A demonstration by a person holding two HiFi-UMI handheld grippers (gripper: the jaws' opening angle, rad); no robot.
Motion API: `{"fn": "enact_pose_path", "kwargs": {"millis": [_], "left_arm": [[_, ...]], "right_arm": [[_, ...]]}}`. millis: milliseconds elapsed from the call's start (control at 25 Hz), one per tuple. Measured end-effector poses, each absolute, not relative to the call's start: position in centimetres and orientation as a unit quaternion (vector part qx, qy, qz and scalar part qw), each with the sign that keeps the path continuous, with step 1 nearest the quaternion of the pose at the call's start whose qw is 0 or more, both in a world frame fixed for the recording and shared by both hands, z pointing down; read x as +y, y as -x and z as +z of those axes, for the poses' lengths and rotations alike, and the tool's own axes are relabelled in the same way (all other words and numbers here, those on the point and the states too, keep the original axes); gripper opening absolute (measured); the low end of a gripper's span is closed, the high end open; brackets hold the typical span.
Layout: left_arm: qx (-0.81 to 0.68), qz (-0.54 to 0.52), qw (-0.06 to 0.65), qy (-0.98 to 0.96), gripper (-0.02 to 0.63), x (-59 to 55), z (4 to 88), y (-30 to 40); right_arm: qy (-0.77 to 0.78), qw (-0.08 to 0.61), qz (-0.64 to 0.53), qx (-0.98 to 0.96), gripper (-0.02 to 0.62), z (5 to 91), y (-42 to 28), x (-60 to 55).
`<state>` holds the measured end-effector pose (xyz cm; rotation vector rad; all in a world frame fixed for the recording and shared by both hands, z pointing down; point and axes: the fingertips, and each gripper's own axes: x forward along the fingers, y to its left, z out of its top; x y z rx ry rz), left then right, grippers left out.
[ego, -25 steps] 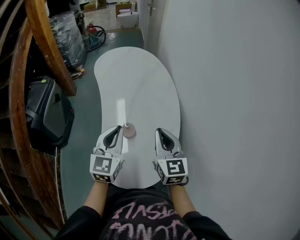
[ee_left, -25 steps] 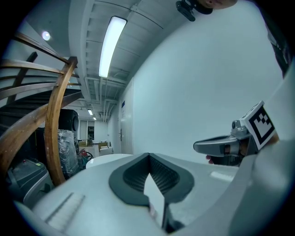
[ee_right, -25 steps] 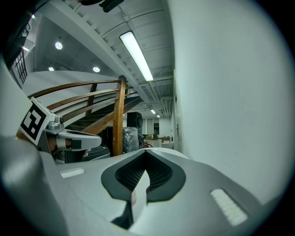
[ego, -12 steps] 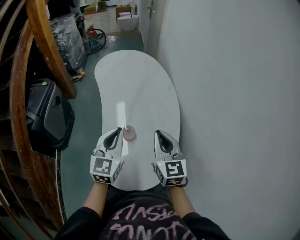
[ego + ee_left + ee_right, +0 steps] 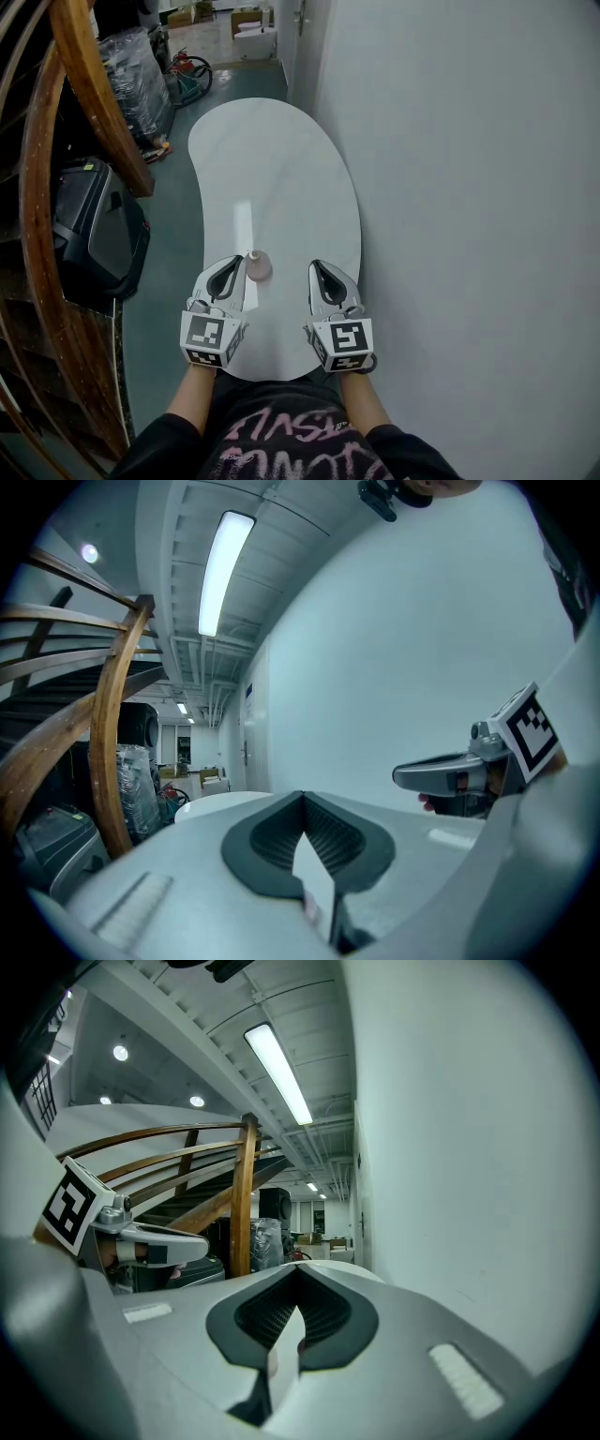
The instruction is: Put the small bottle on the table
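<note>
L gripper [image 5: 302, 797]: fingers [image 5: 267, 841] together, tips meeting, nothing clamped. R gripper [image 5: 298, 1271]: same, fingers [image 5: 323, 1321] closed on nothing. Both held low over the near end of the tabletop [image 5: 281, 169], side by side w/ a gap between them, both pointing away from the person along the length of the tabletop.

Small bottle [image 5: 257, 265]: pinkish, upright on the tabletop, cap up. It sits between the two grippers but much nearer the L one, just beside its tip on the inner side. Can't tell if it touches. Well apart from the R tip.

Tabletop is white, glossy, kidney-shaped, w/ its right edge close along a plain light wall [image 5: 469, 187]. Left of it is grey-green floor [image 5: 173, 262], a black case [image 5: 94, 230] standing on it, a plastic-wrapped bundle [image 5: 136, 70] further back, and a curved wooden stair rail [image 5: 94, 84] overhead. Person's dark shirt [image 5: 281, 436] w/ pink print shows at the bottom edge of the head view.
</note>
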<state>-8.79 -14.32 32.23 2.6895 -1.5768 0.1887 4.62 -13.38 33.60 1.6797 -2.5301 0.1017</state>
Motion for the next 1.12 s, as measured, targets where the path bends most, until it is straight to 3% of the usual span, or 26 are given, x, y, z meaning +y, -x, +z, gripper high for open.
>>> {"fn": "enact_pose_path", "kwargs": {"millis": [1120], "left_arm": [[-0.506, 0.072, 0.011, -0.860, 0.003, -15.0, 33.5, 9.0]], "right_arm": [[-0.547, 0.059, 0.040, -0.834, 0.009, 34.7, -4.5, -14.3]]}}
